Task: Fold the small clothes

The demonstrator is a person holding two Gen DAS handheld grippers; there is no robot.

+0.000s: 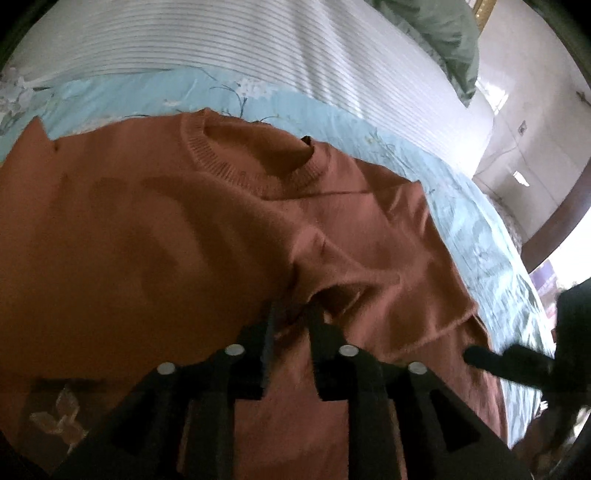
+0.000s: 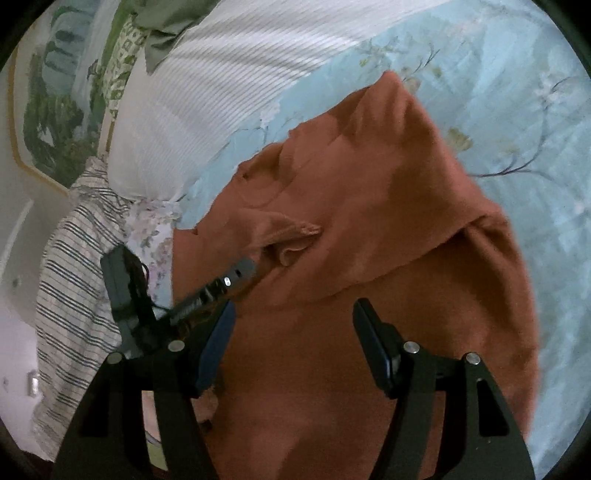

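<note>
A rust-orange knit sweater (image 1: 147, 240) lies front up on a light blue floral bedsheet (image 1: 332, 122), its ribbed neckline (image 1: 251, 166) at the far side. One sleeve is folded in over the chest, and its cuff (image 2: 295, 232) rests bunched near the middle. My left gripper (image 1: 293, 314) sits low over that cuff with a narrow gap between its fingers, and the pads do not clamp the cloth. It shows from the side in the right wrist view as the left gripper (image 2: 242, 271). My right gripper (image 2: 293, 310) hovers open and wide over the sweater (image 2: 406, 221) with nothing between its fingers.
A white ribbed blanket (image 1: 221, 37) covers the far part of the bed, with a green cloth (image 1: 443, 33) beyond it. A grey-striped cloth (image 2: 74, 277) hangs at the bed's left edge. Bare floral sheet (image 2: 517, 110) lies to the sweater's right.
</note>
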